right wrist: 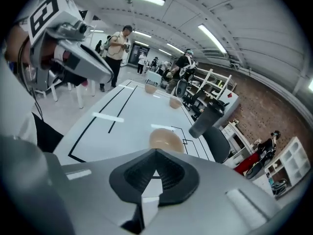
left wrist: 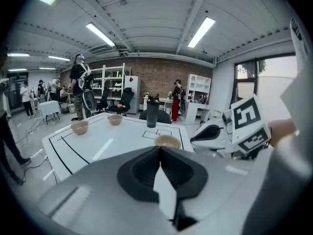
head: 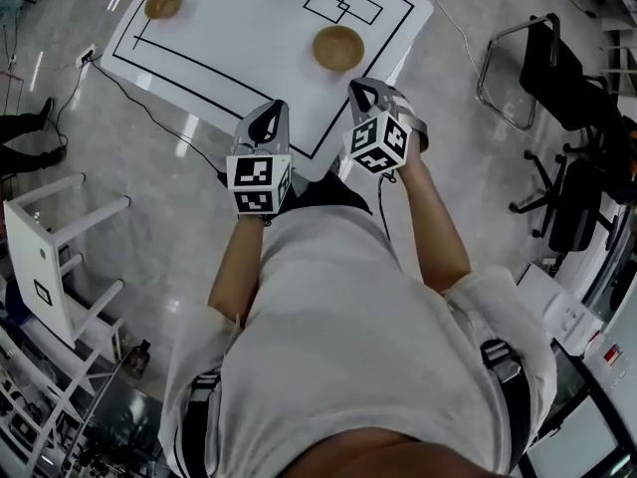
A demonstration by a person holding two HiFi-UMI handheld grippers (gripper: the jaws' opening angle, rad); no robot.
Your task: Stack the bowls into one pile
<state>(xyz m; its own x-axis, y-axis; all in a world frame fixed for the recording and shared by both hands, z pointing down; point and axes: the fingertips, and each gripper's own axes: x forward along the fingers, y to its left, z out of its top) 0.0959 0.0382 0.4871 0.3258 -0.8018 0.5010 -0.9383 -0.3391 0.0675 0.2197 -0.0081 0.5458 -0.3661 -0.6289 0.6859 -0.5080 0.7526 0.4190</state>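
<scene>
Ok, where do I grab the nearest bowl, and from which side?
Its near rim, from above. The bowl seems upright and open and looks too wide to span, so put one jaw inside and one outside. The right gripper is closest; its jaws are shut, so open first.

Three round, tan-brown bowls stand upright, open side up, each alone and well apart from the others, none stacked. The nearest bowl point(head: 338, 48) sits straight in front of the dark tumbler point(left wrist: 152, 112), on the person's side of it, and its hollow shows empty from above. The second bowl point(head: 163, 2) lies far to the tumbler's left, also empty. The third bowl point(left wrist: 115, 120) stands to the tumbler's left, between the tumbler and the second bowl, about level with the tumbler; its inside cannot be seen.
</scene>
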